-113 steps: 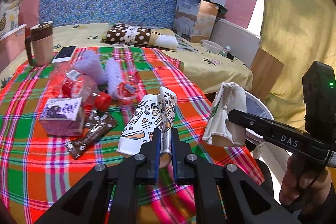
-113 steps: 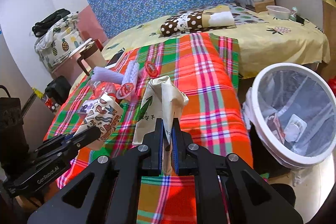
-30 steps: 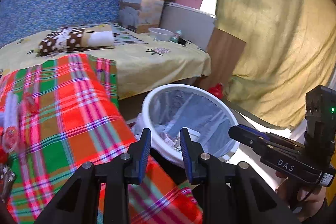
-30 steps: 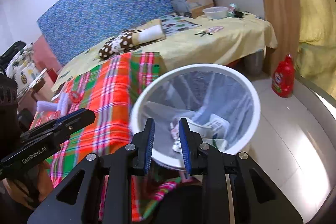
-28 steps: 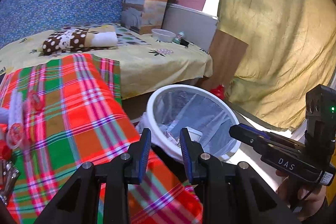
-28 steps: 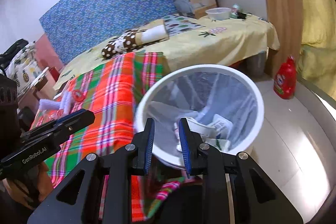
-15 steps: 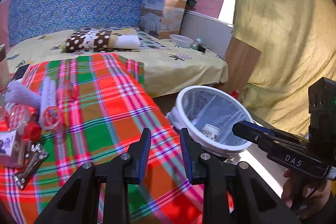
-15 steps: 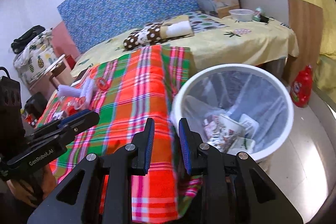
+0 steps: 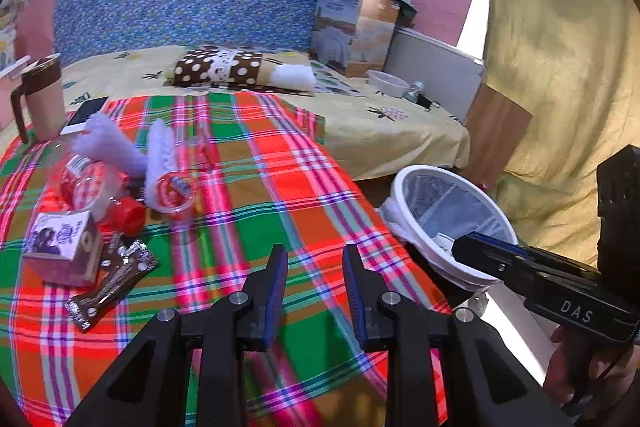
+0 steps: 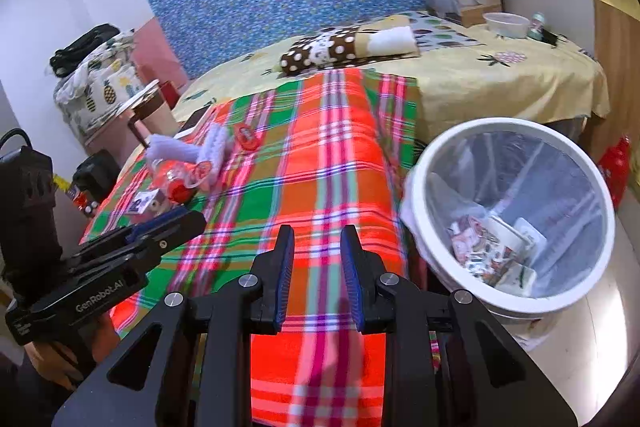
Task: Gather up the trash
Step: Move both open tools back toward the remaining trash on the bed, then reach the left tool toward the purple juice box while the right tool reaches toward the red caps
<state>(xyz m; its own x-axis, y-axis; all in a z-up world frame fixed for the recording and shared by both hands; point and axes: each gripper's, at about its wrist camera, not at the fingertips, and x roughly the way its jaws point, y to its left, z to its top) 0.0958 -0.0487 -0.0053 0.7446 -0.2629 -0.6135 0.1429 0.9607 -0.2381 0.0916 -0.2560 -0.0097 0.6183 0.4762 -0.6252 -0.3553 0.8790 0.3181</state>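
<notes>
Both hand-held grippers, left point(image 9: 314, 287) and right point(image 10: 316, 275), stand partly open and empty above the plaid blanket point(image 9: 256, 195), pointed toward remaining wrappers point(image 9: 110, 279); white bin point(image 10: 508, 215) waits beside the bed.

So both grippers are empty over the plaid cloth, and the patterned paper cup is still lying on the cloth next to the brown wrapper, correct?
Not quite. The patterned paper cup lies inside the white bin, as the right wrist view shows. The left gripper and right gripper are indeed empty over the plaid cloth.
</notes>
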